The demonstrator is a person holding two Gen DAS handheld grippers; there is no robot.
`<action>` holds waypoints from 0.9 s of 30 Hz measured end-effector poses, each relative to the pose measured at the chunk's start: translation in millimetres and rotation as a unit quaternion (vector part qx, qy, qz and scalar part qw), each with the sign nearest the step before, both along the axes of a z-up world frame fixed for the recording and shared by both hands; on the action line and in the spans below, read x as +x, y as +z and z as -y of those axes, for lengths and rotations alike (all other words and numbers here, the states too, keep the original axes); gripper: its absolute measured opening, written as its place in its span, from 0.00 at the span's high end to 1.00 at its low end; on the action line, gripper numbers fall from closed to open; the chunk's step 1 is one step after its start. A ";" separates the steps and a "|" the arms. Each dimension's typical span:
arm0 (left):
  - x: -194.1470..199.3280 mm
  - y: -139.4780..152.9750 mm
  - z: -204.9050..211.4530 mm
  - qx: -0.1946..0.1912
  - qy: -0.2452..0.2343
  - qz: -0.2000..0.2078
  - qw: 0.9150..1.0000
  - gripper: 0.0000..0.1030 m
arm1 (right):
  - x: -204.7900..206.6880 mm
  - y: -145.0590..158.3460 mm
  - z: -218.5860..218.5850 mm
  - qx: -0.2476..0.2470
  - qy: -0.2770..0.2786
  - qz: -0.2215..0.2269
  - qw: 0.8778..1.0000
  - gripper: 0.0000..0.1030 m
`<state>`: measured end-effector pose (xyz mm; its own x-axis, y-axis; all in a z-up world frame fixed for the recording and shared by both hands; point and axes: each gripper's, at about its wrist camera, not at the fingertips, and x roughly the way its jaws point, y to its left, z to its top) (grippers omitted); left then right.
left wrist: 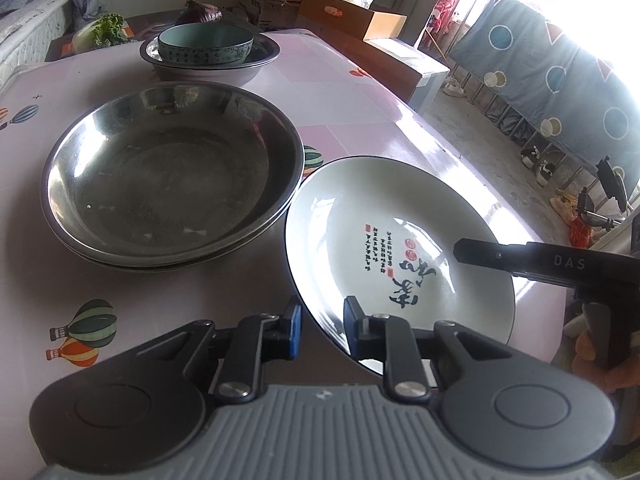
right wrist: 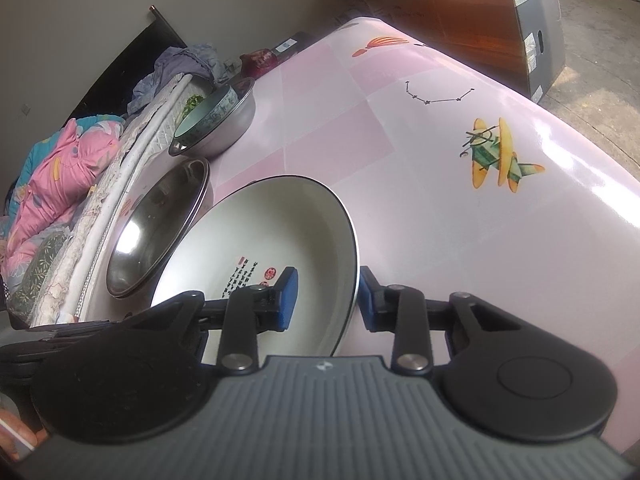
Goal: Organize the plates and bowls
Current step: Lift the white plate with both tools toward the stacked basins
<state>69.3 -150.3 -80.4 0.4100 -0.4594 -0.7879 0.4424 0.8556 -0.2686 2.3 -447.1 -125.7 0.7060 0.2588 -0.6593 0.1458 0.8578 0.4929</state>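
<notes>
A white ceramic plate (left wrist: pixel 384 220) with black calligraphy and a dark rim sits near the pink table's front; it also shows in the right wrist view (right wrist: pixel 280 232). My left gripper (left wrist: pixel 322 326) is open, its fingers straddling the plate's near-left rim. My right gripper (right wrist: pixel 328 300) is open, its fingers straddling the plate's right rim; one of its fingers (left wrist: pixel 520 256) reaches over the plate in the left wrist view. Stacked steel plates (left wrist: pixel 172 176) lie just left of the white plate. Farther back a teal bowl (left wrist: pixel 204 44) sits inside a steel basin (left wrist: pixel 256 62).
The table (right wrist: pixel 440 200) has a pink cloth with balloon and plane prints. A bed with bedding (right wrist: pixel 60 184) runs along the table's far side. Cardboard boxes (left wrist: pixel 352 16) stand behind the table. Vegetables (left wrist: pixel 104 28) lie past its back edge.
</notes>
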 end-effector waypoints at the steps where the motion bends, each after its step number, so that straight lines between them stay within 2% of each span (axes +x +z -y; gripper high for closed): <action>1: -1.2 0.7 -0.6 0.000 0.000 -0.002 1.000 0.78 | -1.0 0.1 -0.3 0.000 0.001 -0.001 1.000 0.70; 9: -24.2 5.0 -10.8 0.004 -0.033 -0.037 0.999 0.77 | -16.8 3.6 -7.6 -0.009 0.023 -0.010 1.000 0.70; 13: -33.0 3.7 -21.9 -0.013 -0.050 -0.060 0.997 0.75 | -24.2 5.1 -15.0 -0.024 0.040 -0.007 0.999 0.70; 16: -32.2 2.2 -28.5 -0.030 -0.053 -0.063 0.996 0.74 | -25.9 5.6 -19.3 -0.031 0.043 -0.004 0.999 0.70; 27: -27.9 2.7 -16.3 0.011 -0.047 0.010 0.999 0.66 | -38.6 5.7 -16.4 -0.033 0.020 -0.003 0.999 0.69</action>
